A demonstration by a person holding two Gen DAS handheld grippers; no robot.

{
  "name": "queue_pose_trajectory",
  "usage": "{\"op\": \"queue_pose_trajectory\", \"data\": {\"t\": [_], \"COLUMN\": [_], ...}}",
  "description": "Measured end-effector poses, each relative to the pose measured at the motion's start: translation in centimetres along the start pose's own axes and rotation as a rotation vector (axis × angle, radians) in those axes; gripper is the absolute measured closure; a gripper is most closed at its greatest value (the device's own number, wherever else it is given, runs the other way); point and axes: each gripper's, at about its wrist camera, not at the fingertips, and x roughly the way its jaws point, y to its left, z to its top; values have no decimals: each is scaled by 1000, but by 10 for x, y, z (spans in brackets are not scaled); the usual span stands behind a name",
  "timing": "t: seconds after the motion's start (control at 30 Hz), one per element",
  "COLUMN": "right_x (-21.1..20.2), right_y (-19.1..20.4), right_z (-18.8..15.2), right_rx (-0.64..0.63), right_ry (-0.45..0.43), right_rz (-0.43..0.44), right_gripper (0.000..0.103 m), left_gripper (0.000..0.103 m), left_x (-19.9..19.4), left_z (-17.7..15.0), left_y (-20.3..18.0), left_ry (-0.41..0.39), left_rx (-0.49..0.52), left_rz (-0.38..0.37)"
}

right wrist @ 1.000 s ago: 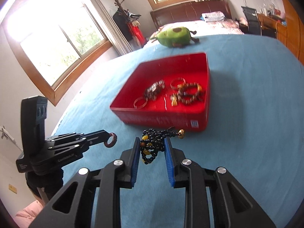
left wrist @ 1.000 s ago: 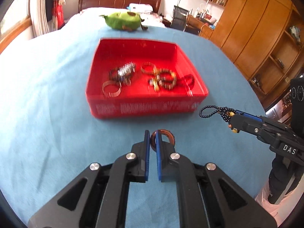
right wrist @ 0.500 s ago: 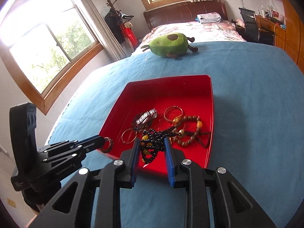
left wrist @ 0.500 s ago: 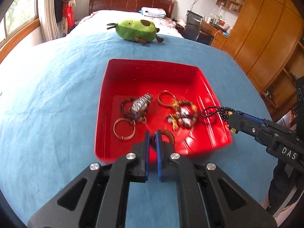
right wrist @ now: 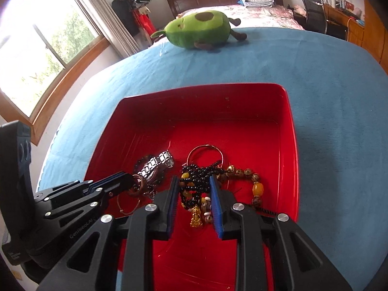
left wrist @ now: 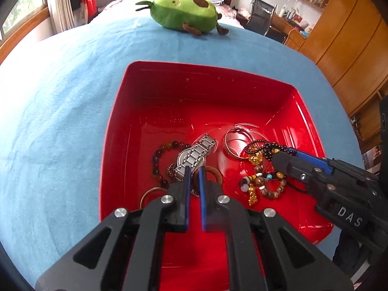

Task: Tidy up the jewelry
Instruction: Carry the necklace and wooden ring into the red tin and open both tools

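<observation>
Blue cloth (left wrist: 60,126) covers the big surface, and a red tray (left wrist: 126,111) sits on it. From the left wrist view, the left gripper (left wrist: 193,172) hangs over the near part of the tray. Its jaws are almost together and they pinch a brown ring (left wrist: 213,173) by its edge. A silver watch (left wrist: 196,155) lies right behind the ring, with a dark bead bracelet (left wrist: 157,160) beside it. More to the right lie a thin silver bangle (left wrist: 230,143) and a heap of gold and brown beads (left wrist: 262,184). The right gripper (left wrist: 278,154) comes in from the right, carrying a black bead string (left wrist: 262,145). This view also shows wooden cupboards (left wrist: 344,38) on the right (the other view barely shows them).

From the right wrist view, the right gripper (right wrist: 192,181) has its jaws a little apart, squeezing the bunched black bead string (right wrist: 196,179) over the tray (right wrist: 291,145). A gold charm (right wrist: 196,215) dangles below. The left gripper (right wrist: 131,181) shows at the left with the brown ring (right wrist: 138,186) in its tip. Only this view shows the bright window (right wrist: 43,48). A green avocado toy (right wrist: 198,30) lies at the far end of the cloth.

A second ago both grippers were in front of the tray, over the blue cloth. Now both are over the tray, with the same things in their jaws.
</observation>
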Motion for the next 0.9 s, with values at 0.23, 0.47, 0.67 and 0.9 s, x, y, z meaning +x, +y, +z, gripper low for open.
{"op": "queue_pose_trajectory", "data": {"t": [0.23, 0.47, 0.67, 0.9], "right_x": [-4, -26, -41, -60], "right_y": [-1, 5, 9, 6], "right_z": [-2, -7, -13, -27], "right_rx": [5, -7, -21, -26], "right_ry": [-13, -53, -94, -146], "right_rz": [0, 0, -47, -111], "right_gripper": [70, 70, 70, 30], "left_gripper": [81, 71, 60, 24], "left_x": [4, -14, -35, -59], "left_z": [0, -5, -10, -29], "left_y": [6, 2, 2, 7], "left_ry": [8, -31, -91, -145], "left_rx": [-18, 0, 4, -6], "left_rz": [2, 8, 49, 87]}}
